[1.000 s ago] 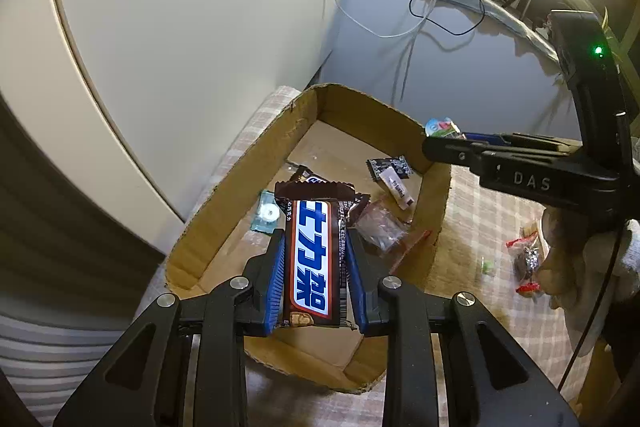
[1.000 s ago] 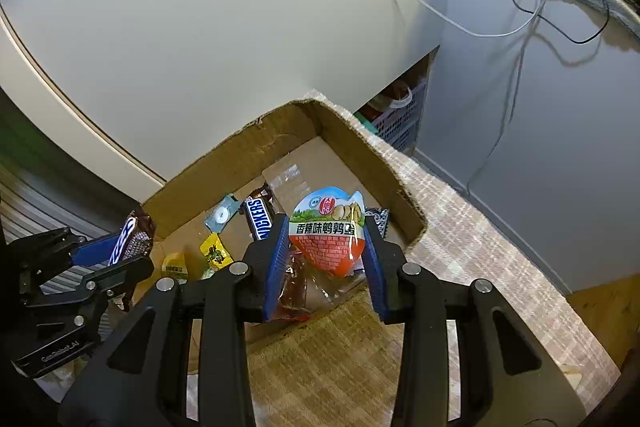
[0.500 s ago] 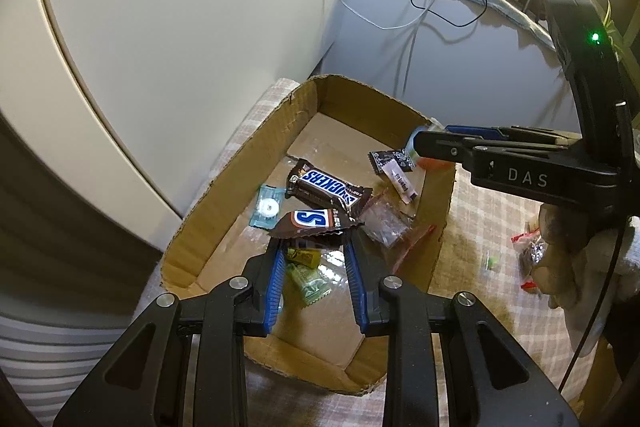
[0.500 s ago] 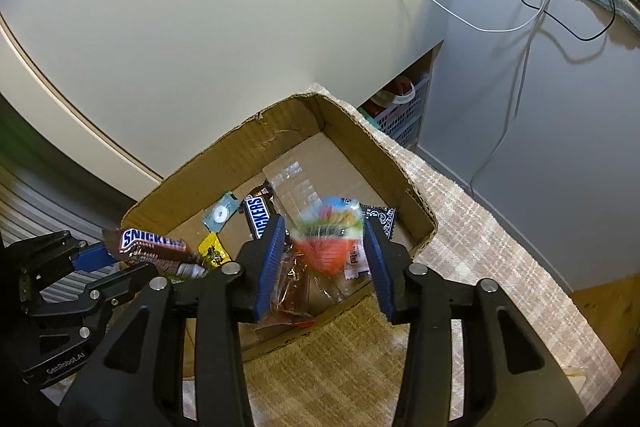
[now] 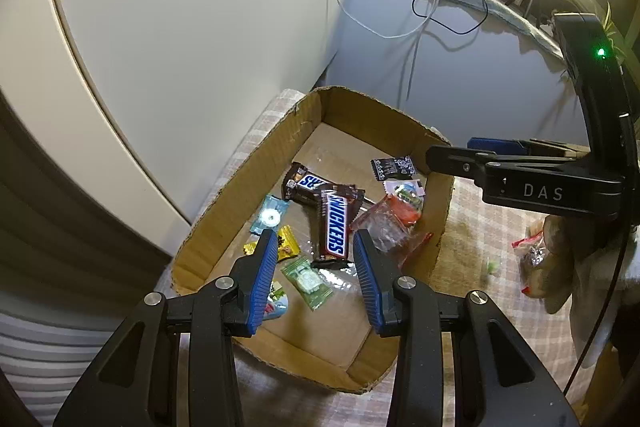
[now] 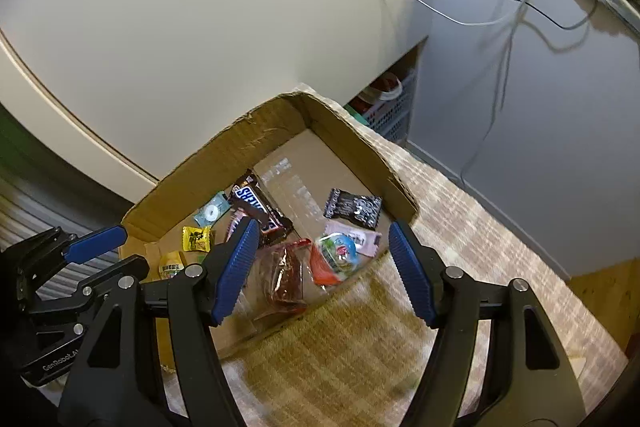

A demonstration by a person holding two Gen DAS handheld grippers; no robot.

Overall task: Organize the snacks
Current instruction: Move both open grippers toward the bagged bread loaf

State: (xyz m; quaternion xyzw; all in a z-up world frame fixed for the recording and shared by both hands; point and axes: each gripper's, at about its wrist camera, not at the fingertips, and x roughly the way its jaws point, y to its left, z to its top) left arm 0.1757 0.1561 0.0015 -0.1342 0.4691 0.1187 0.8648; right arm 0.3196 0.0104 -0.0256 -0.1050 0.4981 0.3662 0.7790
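Jaws of both the left gripper and right gripper are opening, empty, above the box; remaining snacks lie on the worktop, nearer the right gripper.

My right gripper is hovering over the near wall of the cardboard box, its jaws opening with nothing pressed between them. A red-and-blue snack pouch is lying below. A Snickers bar is lying at eleven o'clock; my left gripper is waiting at nine.
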